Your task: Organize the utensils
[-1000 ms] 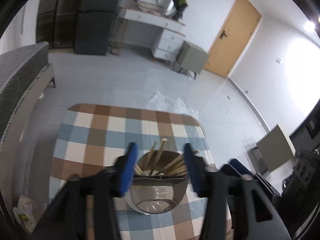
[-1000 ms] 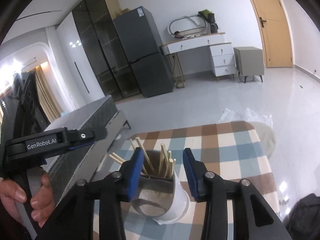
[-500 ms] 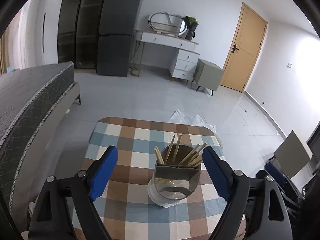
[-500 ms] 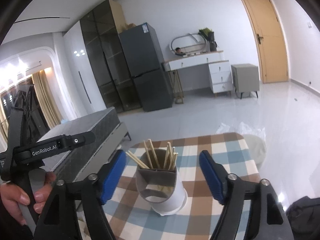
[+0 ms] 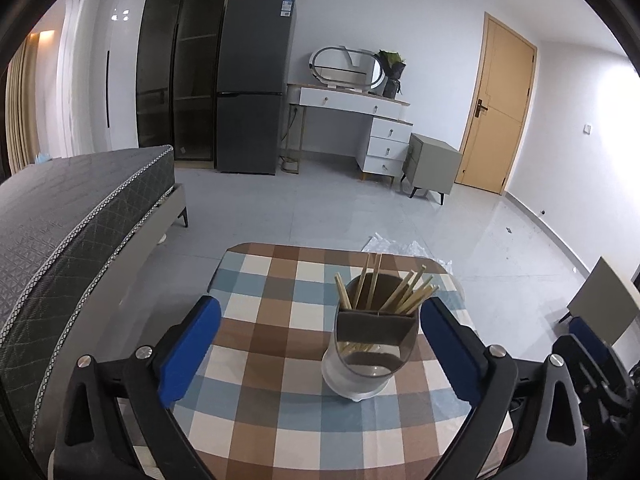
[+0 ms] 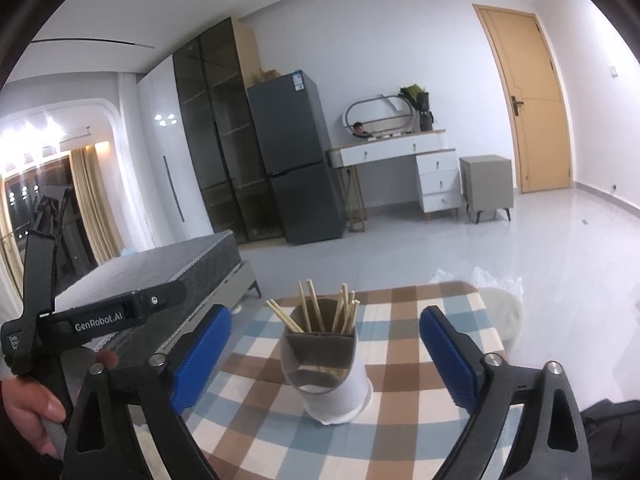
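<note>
A grey-and-white utensil holder (image 5: 370,346) stands upright on the checked tablecloth (image 5: 280,412); several wooden chopsticks (image 5: 394,294) stick out of its top. It also shows in the right wrist view (image 6: 326,368) with the chopsticks (image 6: 328,310). My left gripper (image 5: 320,344) is wide open and empty, its blue pads either side of the holder and apart from it. My right gripper (image 6: 324,354) is also wide open and empty, back from the holder. The left gripper's handle (image 6: 96,320) shows in the right wrist view, held by a hand.
A small table with the checked cloth (image 6: 400,432) stands on a grey tiled floor. A grey bed (image 5: 72,216) lies to the left. A fridge (image 5: 252,100), a white dresser (image 5: 360,128) and a door (image 5: 500,112) stand far behind. A black bag (image 6: 608,436) sits at the right.
Both grippers have opened wide, let go of the holder and pulled back. The holder now stands free on the cloth.
</note>
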The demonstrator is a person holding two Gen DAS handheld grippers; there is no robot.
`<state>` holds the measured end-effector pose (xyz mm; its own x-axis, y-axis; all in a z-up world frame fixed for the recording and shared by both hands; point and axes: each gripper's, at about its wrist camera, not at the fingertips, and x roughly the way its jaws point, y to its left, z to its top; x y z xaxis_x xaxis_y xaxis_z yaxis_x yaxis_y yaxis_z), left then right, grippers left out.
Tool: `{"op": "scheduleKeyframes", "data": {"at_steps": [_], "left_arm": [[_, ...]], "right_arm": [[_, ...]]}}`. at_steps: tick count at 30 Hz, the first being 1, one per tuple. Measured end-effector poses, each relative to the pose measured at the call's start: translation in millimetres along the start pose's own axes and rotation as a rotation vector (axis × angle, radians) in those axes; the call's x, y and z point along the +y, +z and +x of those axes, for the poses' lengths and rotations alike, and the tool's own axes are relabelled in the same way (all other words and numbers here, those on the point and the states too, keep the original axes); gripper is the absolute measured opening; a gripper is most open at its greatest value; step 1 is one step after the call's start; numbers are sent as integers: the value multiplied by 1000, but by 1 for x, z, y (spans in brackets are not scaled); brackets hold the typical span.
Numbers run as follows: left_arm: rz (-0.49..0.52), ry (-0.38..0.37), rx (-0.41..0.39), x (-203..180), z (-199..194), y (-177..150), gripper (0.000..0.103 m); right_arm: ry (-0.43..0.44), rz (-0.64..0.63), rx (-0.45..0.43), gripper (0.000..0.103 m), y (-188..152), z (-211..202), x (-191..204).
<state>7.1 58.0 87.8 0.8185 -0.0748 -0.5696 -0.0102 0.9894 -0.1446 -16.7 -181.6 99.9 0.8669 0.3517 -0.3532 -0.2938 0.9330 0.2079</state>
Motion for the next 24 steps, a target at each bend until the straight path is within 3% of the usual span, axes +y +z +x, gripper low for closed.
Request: {"op": "scheduleKeyframes", "data": {"at_steps": [24], "left_arm": [[-4,-14,-37,0,-18,-29,97]], "right_arm": [[-40,1,-29,103,-22,-23,-2]]}}
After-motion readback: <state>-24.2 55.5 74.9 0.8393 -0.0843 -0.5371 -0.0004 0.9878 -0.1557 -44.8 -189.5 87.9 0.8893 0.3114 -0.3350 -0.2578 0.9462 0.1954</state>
